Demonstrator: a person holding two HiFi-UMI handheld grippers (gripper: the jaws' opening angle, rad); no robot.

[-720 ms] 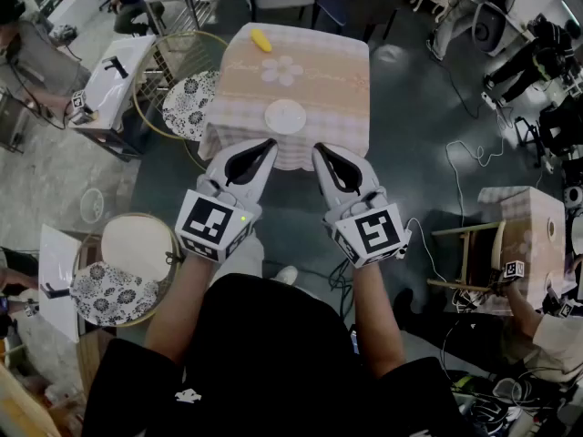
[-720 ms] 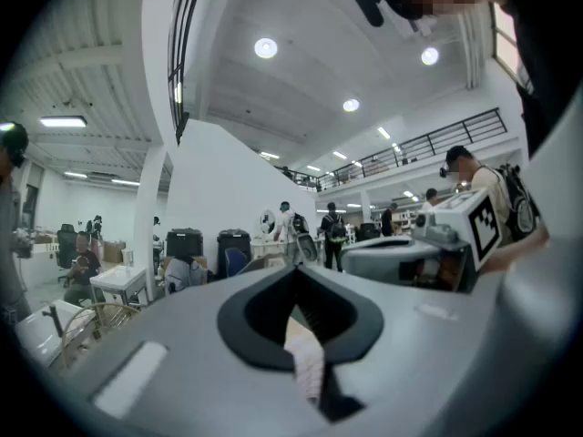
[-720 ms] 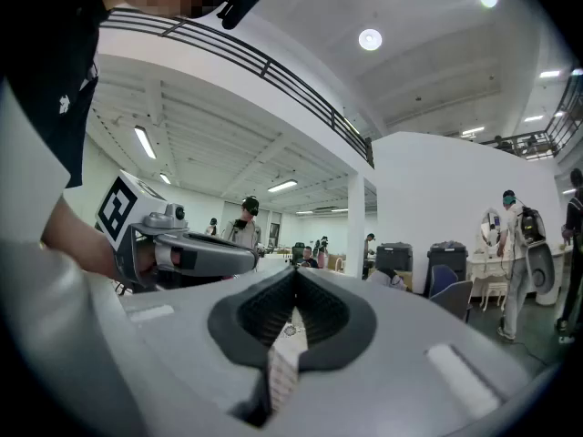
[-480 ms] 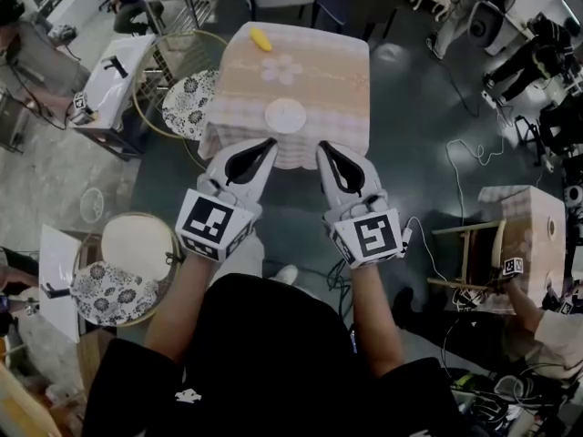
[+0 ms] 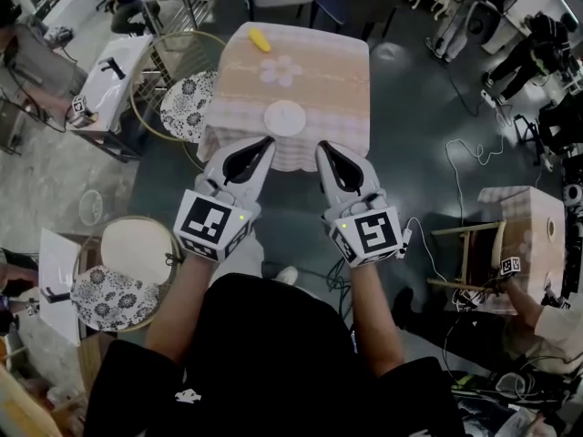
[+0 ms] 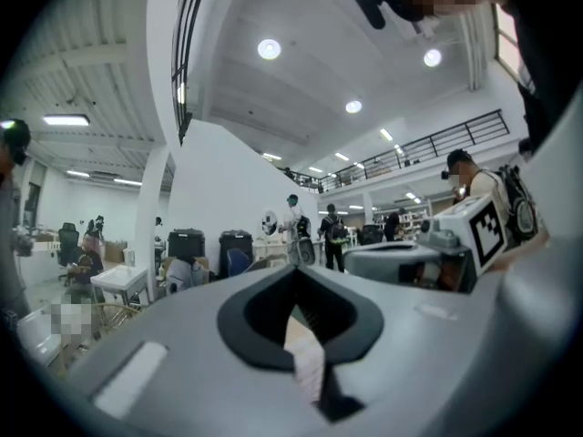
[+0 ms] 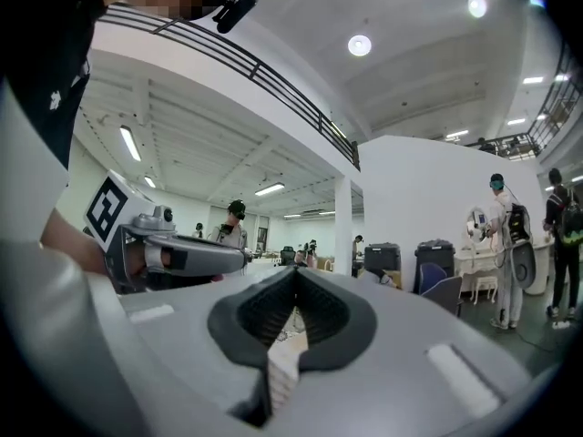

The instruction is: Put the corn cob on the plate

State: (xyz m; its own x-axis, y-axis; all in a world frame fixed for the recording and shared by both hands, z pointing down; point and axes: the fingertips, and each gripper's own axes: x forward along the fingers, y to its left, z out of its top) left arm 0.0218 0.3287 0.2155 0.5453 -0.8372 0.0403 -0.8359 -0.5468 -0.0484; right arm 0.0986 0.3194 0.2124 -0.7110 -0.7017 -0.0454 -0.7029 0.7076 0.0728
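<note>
A yellow corn cob [image 5: 260, 40] lies at the far left corner of a small table [image 5: 319, 80] with a pink checked cloth. A white plate [image 5: 285, 116] sits near the table's front edge. My left gripper [image 5: 271, 141] and my right gripper [image 5: 320, 145] are held side by side, level, just short of that front edge, well away from the cob. Both are shut with nothing between the jaws. In the left gripper view [image 6: 293, 276] and the right gripper view [image 7: 296, 271] the jaw tips meet and only a strip of the cloth shows behind them.
A round chair with a floral cushion [image 5: 187, 106] stands left of the table, with a white side table [image 5: 114, 80] beyond it. Another cushioned stool [image 5: 118, 276] is at lower left. A wooden chair [image 5: 469, 253] and cables [image 5: 455, 167] lie to the right. People stand about the hall.
</note>
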